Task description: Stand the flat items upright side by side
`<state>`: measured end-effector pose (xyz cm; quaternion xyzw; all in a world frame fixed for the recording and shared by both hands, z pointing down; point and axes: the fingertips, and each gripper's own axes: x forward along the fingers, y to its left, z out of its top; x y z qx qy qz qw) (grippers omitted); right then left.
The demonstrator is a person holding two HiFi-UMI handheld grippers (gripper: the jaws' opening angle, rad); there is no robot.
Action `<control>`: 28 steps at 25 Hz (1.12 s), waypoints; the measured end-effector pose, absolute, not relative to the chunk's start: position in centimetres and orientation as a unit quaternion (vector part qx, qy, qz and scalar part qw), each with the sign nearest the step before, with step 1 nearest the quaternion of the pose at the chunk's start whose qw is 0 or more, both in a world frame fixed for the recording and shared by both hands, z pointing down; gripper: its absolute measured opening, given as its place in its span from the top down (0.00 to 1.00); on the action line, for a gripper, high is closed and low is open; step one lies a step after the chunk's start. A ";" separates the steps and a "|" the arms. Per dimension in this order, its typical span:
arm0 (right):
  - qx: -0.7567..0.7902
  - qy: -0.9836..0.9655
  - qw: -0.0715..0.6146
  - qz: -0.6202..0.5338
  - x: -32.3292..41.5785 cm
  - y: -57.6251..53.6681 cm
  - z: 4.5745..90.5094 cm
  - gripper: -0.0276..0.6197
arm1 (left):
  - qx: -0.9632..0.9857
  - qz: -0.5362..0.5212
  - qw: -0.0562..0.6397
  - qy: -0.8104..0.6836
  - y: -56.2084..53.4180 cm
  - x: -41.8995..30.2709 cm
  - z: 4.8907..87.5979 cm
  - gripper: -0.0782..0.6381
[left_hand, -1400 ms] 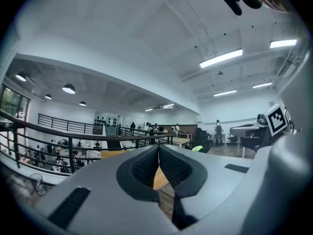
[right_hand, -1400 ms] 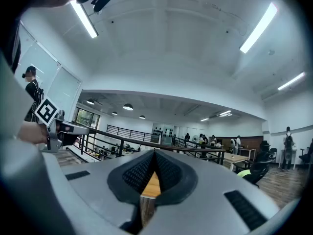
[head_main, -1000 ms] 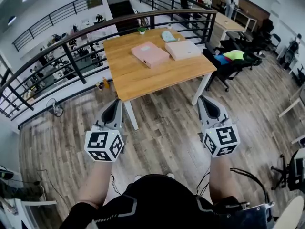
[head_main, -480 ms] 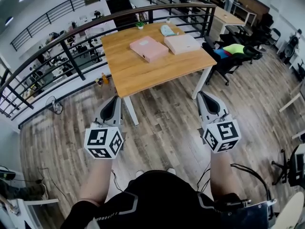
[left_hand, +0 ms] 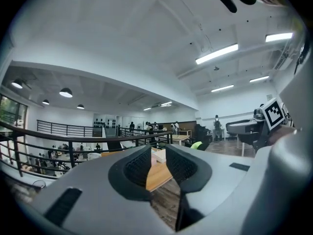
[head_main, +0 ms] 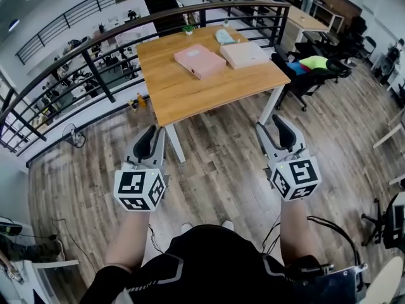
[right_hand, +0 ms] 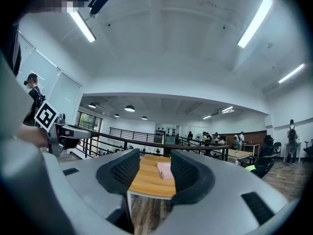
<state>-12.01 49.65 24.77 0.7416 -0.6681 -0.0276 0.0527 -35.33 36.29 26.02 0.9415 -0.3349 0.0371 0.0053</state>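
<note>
Head view: the left tool [head_main: 150,143] is held level over the wooden floor [head_main: 221,170], short of the near edge of the table [head_main: 190,100] and towards its left corner. In the left gripper view its jaws are seen with only a narrow gap, having just been opening, and nothing is held between them; only the table top shows through the slit.

Both task things are laid flat on the far half of the table, well apart from either tool. The pink flat item [head_main: 200,61] lies nearer the table's middle, its long axis slanting from the far left towards the near right. The cream flat item [head_main: 244,54] lies just beside it, towards the table's right edge. Neither has yet been stood upright.

The right tool [head_main: 278,132] is held off the table's near right corner, also over the floor. Its jaws, likewise just opened, are set noticeably wider than the left's, and nothing is gripped or touched; the pink item is framed between them far off in the right gripper view. The right tool is judged nearer to the cream item.
</note>
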 end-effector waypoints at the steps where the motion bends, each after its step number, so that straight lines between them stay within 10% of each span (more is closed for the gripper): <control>1: 0.741 -0.669 0.052 -0.027 -11.9 49.6 24.8 0.63 | 0.943 0.036 0.004 -0.332 36.4 -35.2 26.0 0.71; 7: 0.737 -0.674 0.048 -0.025 -11.3 49.6 25.1 0.55 | 0.947 0.033 0.006 -0.319 37.1 -34.2 26.0 0.51; 28: 0.698 -0.715 0.047 -0.010 -4.8 51.9 27.6 0.45 | 0.949 0.068 -0.008 -0.307 39.8 -24.9 27.8 0.47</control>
